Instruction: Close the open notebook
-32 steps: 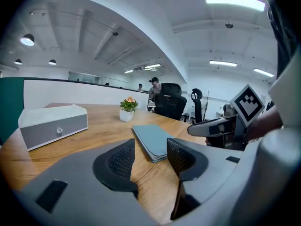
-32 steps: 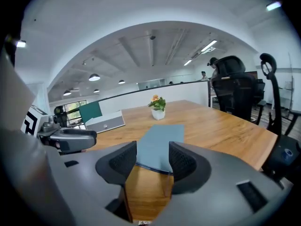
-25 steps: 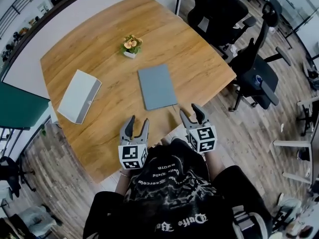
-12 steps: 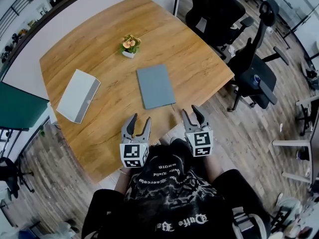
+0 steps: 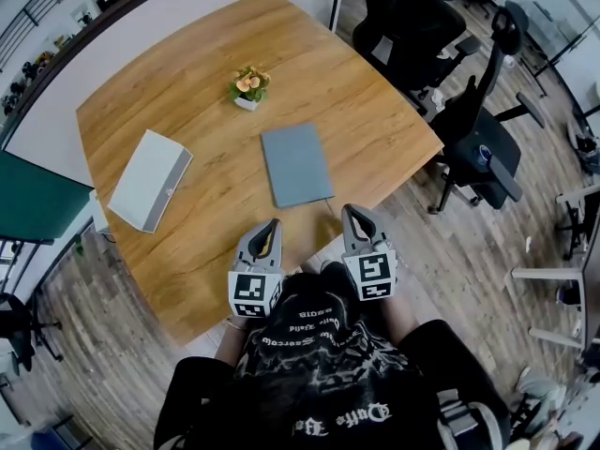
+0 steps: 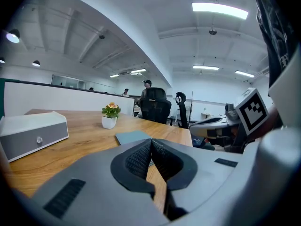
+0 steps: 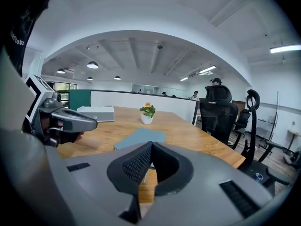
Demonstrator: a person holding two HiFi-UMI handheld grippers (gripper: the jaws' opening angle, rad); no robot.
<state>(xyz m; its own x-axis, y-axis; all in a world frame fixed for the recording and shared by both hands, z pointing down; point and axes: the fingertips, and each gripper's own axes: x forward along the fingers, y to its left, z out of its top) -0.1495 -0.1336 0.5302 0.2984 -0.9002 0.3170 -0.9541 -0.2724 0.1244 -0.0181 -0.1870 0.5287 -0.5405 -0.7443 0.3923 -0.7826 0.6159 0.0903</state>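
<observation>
A second ago, and still half a second ago, the left gripper (image 5: 266, 236) held its fingers (image 6: 137, 159) spread in a V. Now they are pressed together at the tips with nothing between them. The right gripper (image 5: 357, 221) has done the same: its fingers (image 7: 136, 164) now meet where they stood apart before, also on nothing. In the head view the right gripper has also shifted a little closer to the left gripper.
</observation>
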